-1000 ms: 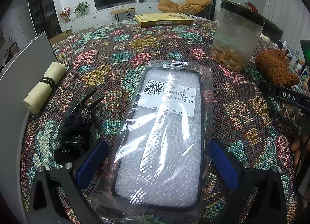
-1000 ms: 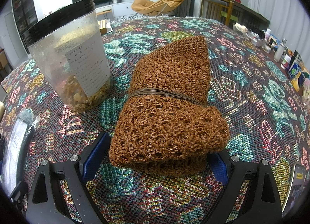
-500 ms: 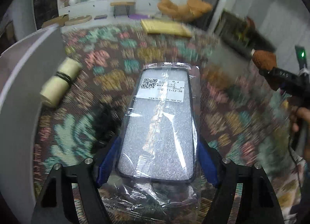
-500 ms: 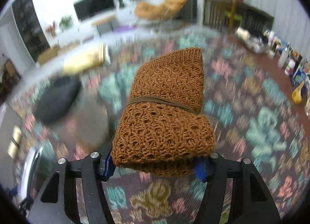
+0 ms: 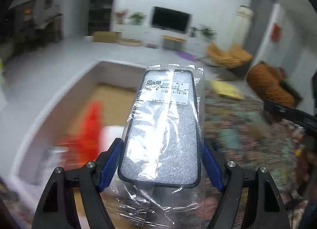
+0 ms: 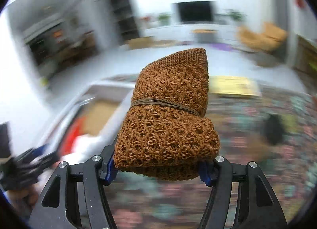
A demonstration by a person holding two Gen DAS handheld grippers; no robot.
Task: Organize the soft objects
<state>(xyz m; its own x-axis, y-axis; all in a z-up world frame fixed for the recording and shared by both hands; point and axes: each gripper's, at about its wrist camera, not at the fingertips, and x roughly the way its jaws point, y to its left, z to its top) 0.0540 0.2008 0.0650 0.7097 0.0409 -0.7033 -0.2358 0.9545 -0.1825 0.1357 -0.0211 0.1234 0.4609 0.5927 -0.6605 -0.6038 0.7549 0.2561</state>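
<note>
Gripping a black phone case in clear plastic wrap w/ white label (image 5: 161, 130), the left gripper (image 5: 161, 166) has blue pads pressed on both edges, held in the air over a white bin (image 5: 65, 98). Right gripper (image 6: 157, 166) is clamped on a rust-brown knit bundle tied w/ a band (image 6: 168, 114), off the patterned tablecloth (image 6: 257, 169). Its jaws just eased slightly wider, bundle between them.
</note>
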